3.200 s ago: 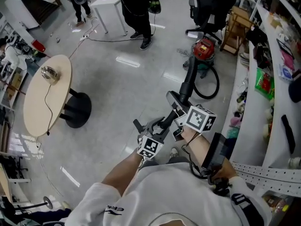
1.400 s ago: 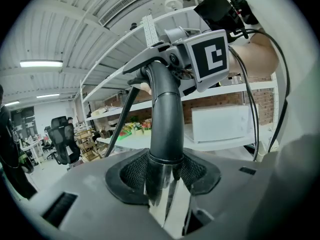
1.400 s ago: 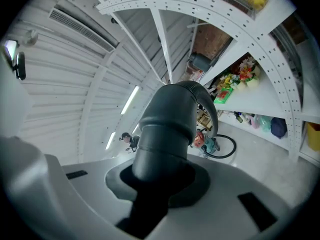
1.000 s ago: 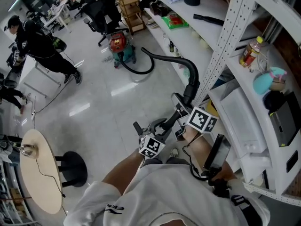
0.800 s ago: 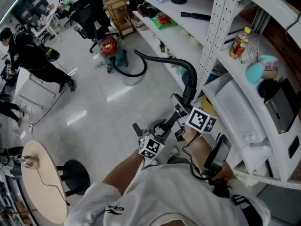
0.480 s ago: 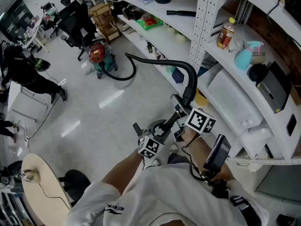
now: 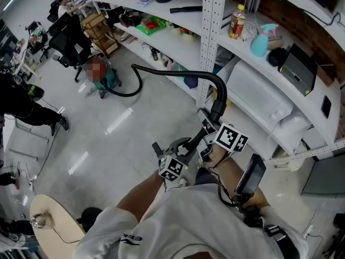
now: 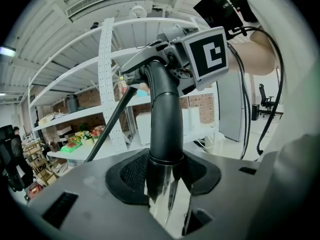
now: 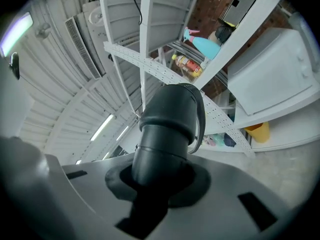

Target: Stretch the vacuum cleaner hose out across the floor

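plainly, left gripper (image 7: 184,143) and right gripper (image 7: 208,124) both clamp the hose (image 7: 220,99) at its rigid handle end, the best hold; its probably light, springy length trails along the shelf-side edge of the floor (image 7: 135,144).

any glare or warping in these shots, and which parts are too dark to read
Head view: ceiling-light glare streaks the floor, shelves bow. Left gripper view: fisheye, black corners, mirror reflections on the chrome tube. Right gripper view: fisheye, the hose goes black at the jaws.

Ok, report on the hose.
Left gripper, right gripper both shut on wand. Hose curved, not straight, back to vacuum. Shelf post close beside hose.
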